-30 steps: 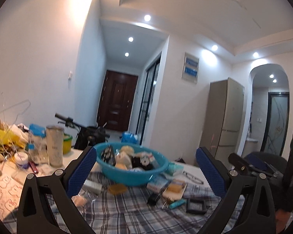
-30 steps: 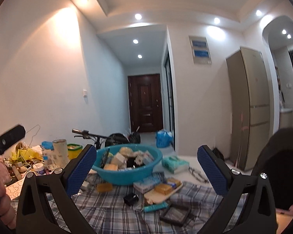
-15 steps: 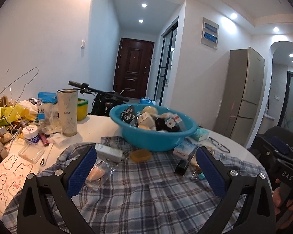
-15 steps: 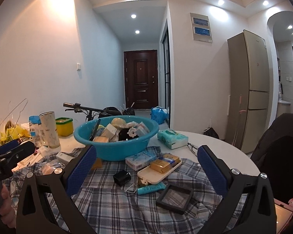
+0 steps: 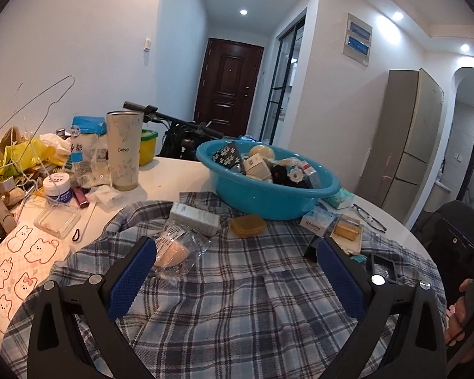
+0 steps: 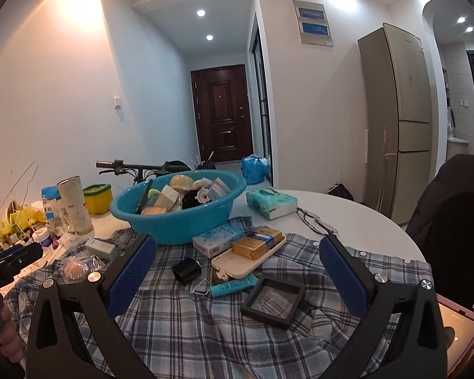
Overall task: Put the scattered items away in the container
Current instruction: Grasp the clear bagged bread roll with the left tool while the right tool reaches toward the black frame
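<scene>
A blue basin (image 5: 262,195) holding several small items stands on a plaid cloth (image 5: 237,300); it also shows in the right wrist view (image 6: 180,221). Scattered in front of it lie a white box (image 5: 194,219), an orange soap (image 5: 248,225), a clear bag with a peach sponge (image 5: 173,252), a blue-white box (image 6: 222,238), a cream tray with yellow bars (image 6: 252,251), a small black cube (image 6: 186,270), a teal tube (image 6: 233,285) and a black frame case (image 6: 273,298). My left gripper (image 5: 237,276) and right gripper (image 6: 237,276) are both open and empty above the cloth.
A tall cup (image 5: 123,154), jars, a yellow tub (image 5: 148,151) and clutter crowd the table's left side. A tissue pack (image 6: 271,203) and glasses (image 6: 314,221) lie right of the basin. A pink tablet (image 6: 458,325) lies at the near right edge.
Both grippers have tilted downward and moved closer over the cloth, so the table and items now fill more of each view. Both stay open.
</scene>
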Tool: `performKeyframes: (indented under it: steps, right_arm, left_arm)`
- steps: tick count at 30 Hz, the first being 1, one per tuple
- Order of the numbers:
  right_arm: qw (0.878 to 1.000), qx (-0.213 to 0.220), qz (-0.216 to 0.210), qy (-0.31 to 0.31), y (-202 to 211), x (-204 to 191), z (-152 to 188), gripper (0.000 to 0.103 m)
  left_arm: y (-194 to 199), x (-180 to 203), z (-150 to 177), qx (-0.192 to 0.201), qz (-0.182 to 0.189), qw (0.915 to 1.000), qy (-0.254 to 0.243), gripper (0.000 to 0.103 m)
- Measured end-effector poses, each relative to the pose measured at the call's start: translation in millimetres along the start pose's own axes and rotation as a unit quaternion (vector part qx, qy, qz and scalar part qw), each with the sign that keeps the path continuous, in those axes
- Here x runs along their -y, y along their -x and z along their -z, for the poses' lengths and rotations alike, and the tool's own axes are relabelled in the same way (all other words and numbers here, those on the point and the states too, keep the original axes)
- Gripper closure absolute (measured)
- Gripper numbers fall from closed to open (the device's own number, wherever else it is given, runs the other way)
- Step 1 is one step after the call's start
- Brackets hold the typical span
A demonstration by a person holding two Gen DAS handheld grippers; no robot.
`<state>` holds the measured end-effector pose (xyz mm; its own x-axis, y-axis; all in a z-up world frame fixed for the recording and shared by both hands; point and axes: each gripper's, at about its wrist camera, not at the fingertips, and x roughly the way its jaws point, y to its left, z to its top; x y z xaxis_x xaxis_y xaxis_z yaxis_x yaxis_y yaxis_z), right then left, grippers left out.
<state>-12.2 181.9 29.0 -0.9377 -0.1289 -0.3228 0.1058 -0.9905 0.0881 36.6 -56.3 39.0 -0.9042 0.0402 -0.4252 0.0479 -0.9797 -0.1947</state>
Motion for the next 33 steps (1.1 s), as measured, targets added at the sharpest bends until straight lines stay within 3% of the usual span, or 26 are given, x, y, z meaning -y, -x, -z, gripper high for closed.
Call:
performKeyframes:
  steps: [4, 9, 13, 19, 23, 29, 30, 33]
  right_arm:
    - [0.999, -0.032, 0.014, 0.011, -13, 1, 9, 0.000]
    - [0.997, -0.075, 0.005, -0.004, -32, 12, 20, 0.000]
    - [0.995, -0.099, 0.009, -0.017, -45, 21, 27, 0.000]
    - [0.993, -0.114, 0.011, -0.042, -53, 34, 31, 0.000]
    - [0.991, -0.125, -0.002, -0.050, -57, 36, 33, 0.000]
    - [0.991, -0.125, 0.005, -0.045, -59, 37, 34, 0.000]
    - [0.991, -0.125, 0.005, -0.047, -59, 38, 35, 0.000]
    - [0.990, -0.130, 0.005, -0.053, -62, 41, 37, 0.000]
  left_arm:
    - [-11, -4, 2, -0.011, -0.009, 0.9999, -0.001, 0.000]
    - [-47, -17, 10, -0.062, -0.055, 0.9965, -0.001, 0.000]
    - [-63, -24, 5, -0.069, -0.097, 0.9924, -0.032, 0.000]
    - [-101, -49, 7, -0.132, -0.096, 0.9866, -0.001, 0.000]
    - [-116, -56, 7, -0.126, -0.145, 0.9814, -0.005, 0.000]
    - [-129, -70, 11, -0.151, -0.125, 0.9803, 0.027, 0.001]
    - [-130, -70, 13, -0.153, -0.120, 0.9806, 0.026, 0.006]
    - [-136, -64, 15, -0.160, -0.130, 0.9784, 0.001, 0.041]
